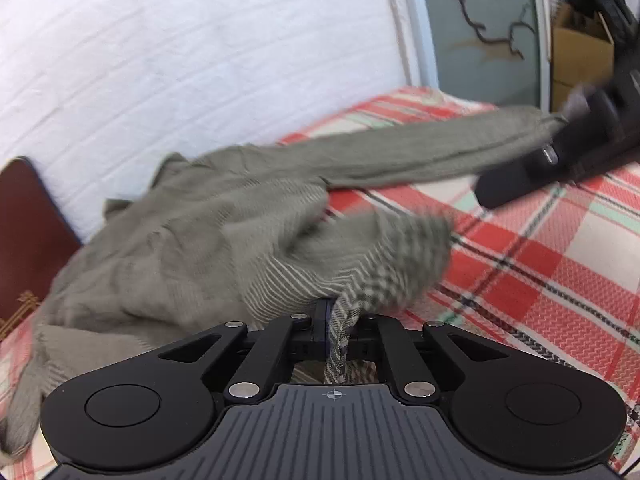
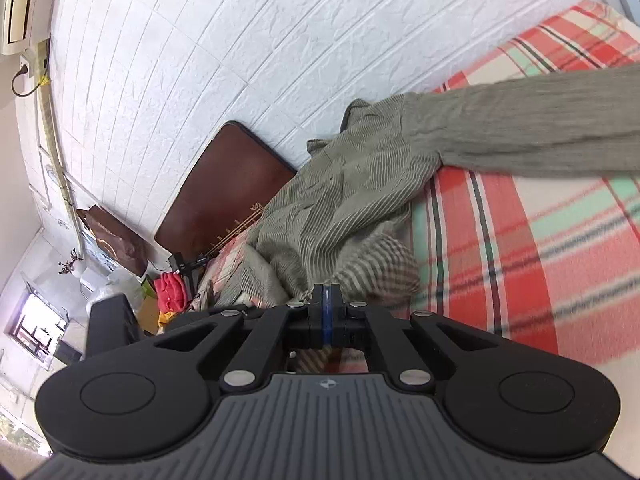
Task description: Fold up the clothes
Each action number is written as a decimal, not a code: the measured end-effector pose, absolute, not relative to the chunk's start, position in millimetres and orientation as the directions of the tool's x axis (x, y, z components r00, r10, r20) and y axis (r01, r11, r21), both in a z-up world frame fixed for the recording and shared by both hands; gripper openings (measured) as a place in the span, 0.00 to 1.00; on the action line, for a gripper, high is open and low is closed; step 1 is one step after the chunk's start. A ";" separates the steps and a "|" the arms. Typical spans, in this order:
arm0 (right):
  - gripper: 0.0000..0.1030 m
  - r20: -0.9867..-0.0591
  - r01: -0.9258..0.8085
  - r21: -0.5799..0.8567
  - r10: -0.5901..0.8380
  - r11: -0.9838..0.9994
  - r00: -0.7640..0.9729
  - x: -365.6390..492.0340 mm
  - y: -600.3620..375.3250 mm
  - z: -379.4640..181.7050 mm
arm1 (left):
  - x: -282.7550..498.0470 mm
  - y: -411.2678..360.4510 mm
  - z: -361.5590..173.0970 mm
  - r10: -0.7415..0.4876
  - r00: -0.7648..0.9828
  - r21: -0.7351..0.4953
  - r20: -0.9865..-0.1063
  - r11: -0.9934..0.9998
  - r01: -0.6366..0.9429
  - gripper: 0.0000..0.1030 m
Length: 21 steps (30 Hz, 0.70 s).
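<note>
An olive-grey knitted sweater [image 1: 192,232] lies crumpled on a red, white and green plaid bedspread [image 1: 540,264]. My left gripper [image 1: 334,314] is shut on a fold of the sweater's patterned knit. In the left wrist view the right gripper [image 1: 560,152] is at the far right, holding the end of a stretched-out sleeve [image 1: 420,156]. In the right wrist view the sweater [image 2: 340,200] is bunched ahead, and the sleeve [image 2: 540,136] stretches to the right. My right gripper [image 2: 327,300] is shut, with sweater fabric at its tips.
A white brick-pattern wall [image 1: 200,60] runs behind the bed. A dark red headboard [image 2: 224,184] stands at the bed's end. A cardboard box [image 1: 580,44] sits past the bed at the right. Room clutter, a brown bag [image 2: 116,240] and a window show at the left.
</note>
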State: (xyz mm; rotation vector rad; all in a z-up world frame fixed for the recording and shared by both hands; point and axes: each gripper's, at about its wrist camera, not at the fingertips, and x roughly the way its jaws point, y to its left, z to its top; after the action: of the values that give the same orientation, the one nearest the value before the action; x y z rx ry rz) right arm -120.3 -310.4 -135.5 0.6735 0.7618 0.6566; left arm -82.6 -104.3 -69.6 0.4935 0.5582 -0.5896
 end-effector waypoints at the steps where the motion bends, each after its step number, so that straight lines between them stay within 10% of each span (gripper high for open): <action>1: 0.00 -0.401 -0.284 0.735 0.733 0.615 0.549 -124.8 -309.7 -137.5 | -88.7 -98.8 -63.6 -0.378 0.717 0.286 -0.586 0.731 0.619 0.00; 7: 0.03 -0.476 -0.366 0.559 0.650 0.744 0.593 -133.0 -294.8 -128.4 | -122.3 -80.2 -29.4 -0.341 0.848 0.425 -0.405 0.751 0.505 0.00; 21: 0.35 -0.517 -0.787 -0.004 0.672 0.617 0.530 -101.7 -206.9 -81.1 | -104.4 -48.0 10.6 -0.308 0.881 0.390 -0.359 0.808 0.441 0.00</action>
State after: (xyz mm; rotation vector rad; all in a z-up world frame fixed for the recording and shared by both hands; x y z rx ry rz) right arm -101.7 -206.9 -81.1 -0.2498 0.5036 0.8814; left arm -104.4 -48.0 10.6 0.4838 0.2872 -0.4064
